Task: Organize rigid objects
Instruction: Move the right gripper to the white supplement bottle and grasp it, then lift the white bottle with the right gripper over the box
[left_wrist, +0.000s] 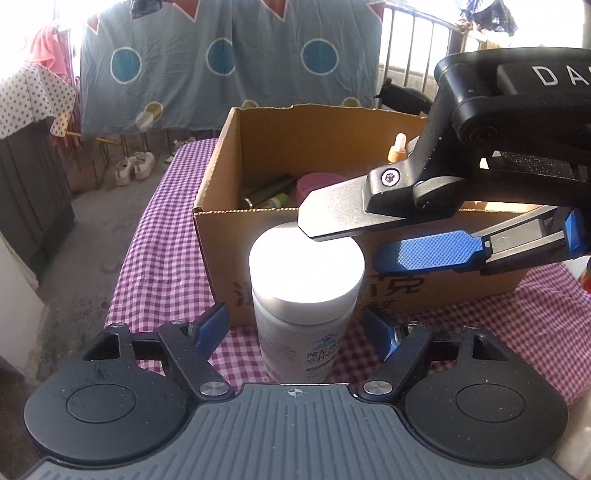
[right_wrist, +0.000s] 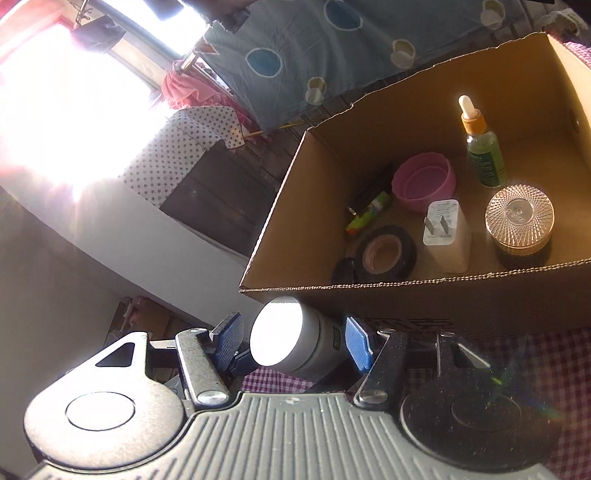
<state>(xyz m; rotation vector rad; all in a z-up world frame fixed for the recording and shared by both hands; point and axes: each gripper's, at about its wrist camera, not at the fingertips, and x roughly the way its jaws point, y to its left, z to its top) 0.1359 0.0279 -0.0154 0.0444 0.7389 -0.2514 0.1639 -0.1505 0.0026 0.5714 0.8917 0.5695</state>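
Observation:
A white bottle with a white cap (left_wrist: 304, 295) stands on the checked tablecloth in front of a cardboard box (left_wrist: 280, 218). My left gripper (left_wrist: 295, 325) is open, its blue pads on either side of the bottle and apart from it. My right gripper (left_wrist: 343, 243) reaches in from the right above the cap, jaws apart. In the right wrist view the bottle (right_wrist: 291, 339) sits between the right gripper's (right_wrist: 295, 341) open blue pads. The box (right_wrist: 406, 291) holds a dropper bottle (right_wrist: 482, 147), pink bowl (right_wrist: 423, 181), tape roll (right_wrist: 384, 254), white charger (right_wrist: 445, 232) and a faceted-lid jar (right_wrist: 519, 225).
The table with its purple checked cloth (left_wrist: 162, 258) ends at the left over a concrete floor. A blue patterned sheet (left_wrist: 221, 62) hangs behind the box. A dark cabinet with a starred cover (left_wrist: 29, 147) stands at the left. Shoes (left_wrist: 133, 166) lie on the floor.

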